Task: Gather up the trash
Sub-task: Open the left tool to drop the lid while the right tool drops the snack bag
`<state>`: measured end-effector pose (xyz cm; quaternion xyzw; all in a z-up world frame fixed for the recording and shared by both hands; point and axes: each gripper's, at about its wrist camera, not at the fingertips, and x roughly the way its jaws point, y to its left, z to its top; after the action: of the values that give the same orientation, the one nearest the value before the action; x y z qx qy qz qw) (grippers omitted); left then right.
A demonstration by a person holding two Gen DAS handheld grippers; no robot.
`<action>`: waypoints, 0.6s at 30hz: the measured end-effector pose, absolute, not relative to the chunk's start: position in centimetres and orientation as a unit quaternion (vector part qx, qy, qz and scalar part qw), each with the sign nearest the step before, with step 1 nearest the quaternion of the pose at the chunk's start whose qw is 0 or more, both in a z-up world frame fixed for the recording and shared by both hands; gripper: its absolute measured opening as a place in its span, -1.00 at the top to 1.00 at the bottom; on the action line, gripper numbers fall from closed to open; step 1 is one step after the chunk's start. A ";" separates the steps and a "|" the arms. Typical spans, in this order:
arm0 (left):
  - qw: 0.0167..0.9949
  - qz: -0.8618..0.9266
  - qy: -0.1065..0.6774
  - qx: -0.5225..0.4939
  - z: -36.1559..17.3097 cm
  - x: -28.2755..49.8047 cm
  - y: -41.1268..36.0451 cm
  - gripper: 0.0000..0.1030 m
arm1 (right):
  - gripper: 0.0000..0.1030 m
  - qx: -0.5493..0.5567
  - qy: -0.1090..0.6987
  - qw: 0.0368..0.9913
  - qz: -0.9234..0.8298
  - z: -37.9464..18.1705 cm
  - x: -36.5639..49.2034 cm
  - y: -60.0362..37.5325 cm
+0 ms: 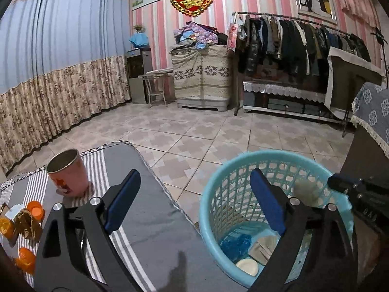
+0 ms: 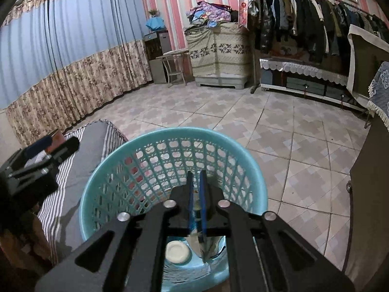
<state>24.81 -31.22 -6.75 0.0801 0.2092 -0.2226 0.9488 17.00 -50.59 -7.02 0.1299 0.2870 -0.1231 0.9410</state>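
A: Basket [image 2: 170, 150] sits on the floor just beside the table [image 1: 145, 209]; right gripper [image 2: 197, 189] hangs over its mouth, jaws nearly together. Whether they pinch anything, I can't tell — something pale shows low between the pads.

B: And the trash left?

A: Wrapper [image 1: 26, 221] and orange peels [image 1: 36, 210] lie on the table, far side from the basket, past the cup [image 1: 68, 172]. Left gripper [image 1: 194, 202] is nearer, jaws spread wide, empty, straddling table edge and basket. Trash lies to its left, so I'd judge it swings that way.
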 end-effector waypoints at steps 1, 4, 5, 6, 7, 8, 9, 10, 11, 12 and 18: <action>0.950 -0.221 0.207 0.076 -6.5 24.8 -30.9 -0.73 | 0.14 0.130 0.286 0.941 -0.123 -7.1 17.1 -50.4; 0.953 -0.216 0.201 0.067 -5.5 24.4 -30.2 -0.77 | -0.24 0.122 0.272 0.945 -0.135 -6.9 16.9 -50.1; 0.955 -0.213 0.198 0.065 -5.2 24.3 -30.0 -0.78 | -0.26 0.122 0.272 0.945 -0.133 -6.8 16.9 -50.1; 0.956 -0.210 0.194 0.063 -4.9 24.1 -29.7 -0.78 | -0.38 0.122 0.269 0.946 -0.132 -6.7 16.9 -50.0; 0.957 -0.207 0.193 0.061 -4.6 24.0 -29.4 -0.80 | -0.50 0.121 0.261 0.948 -0.134 -6.5 16.6 -49.8; 0.958 -0.204 0.192 0.058 -4.2 23.7 -28.9 -0.82 | -0.55 0.118 0.255 0.950 -0.135 -6.4 16.4 -49.6; 0.959 -0.202 0.191 0.058 -3.9 23.5 -28.6 -0.82 | -0.63 0.114 0.251 0.952 -0.138 -6.2 16.2 -49.4; 0.960 -0.199 0.189 0.059 -3.6 23.3 -28.2 -0.82 | -0.70 0.107 0.244 0.953 -0.144 -5.8 15.9 -49.3; 0.962 -0.193 0.183 0.062 -3.2 22.9 -27.6 -0.83 | -0.71 0.101 0.237 0.955 -0.148 -5.4 15.7 -49.0; 0.964 -0.188 0.179 0.064 -2.8 22.6 -27.2 -0.84 | -0.75 0.097 0.230 0.957 -0.147 -5.0 15.3 -48.6; 0.972 -0.163 0.156 0.059 -0.2 20.1 -23.0 -0.89 | -0.82 0.077 0.191 0.970 -0.127 -2.0 13.3 -46.2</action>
<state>20.13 -22.97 -0.22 0.0594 0.1558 -0.1626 0.9725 13.32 -46.18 -2.03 0.0770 0.1914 -0.1269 0.9702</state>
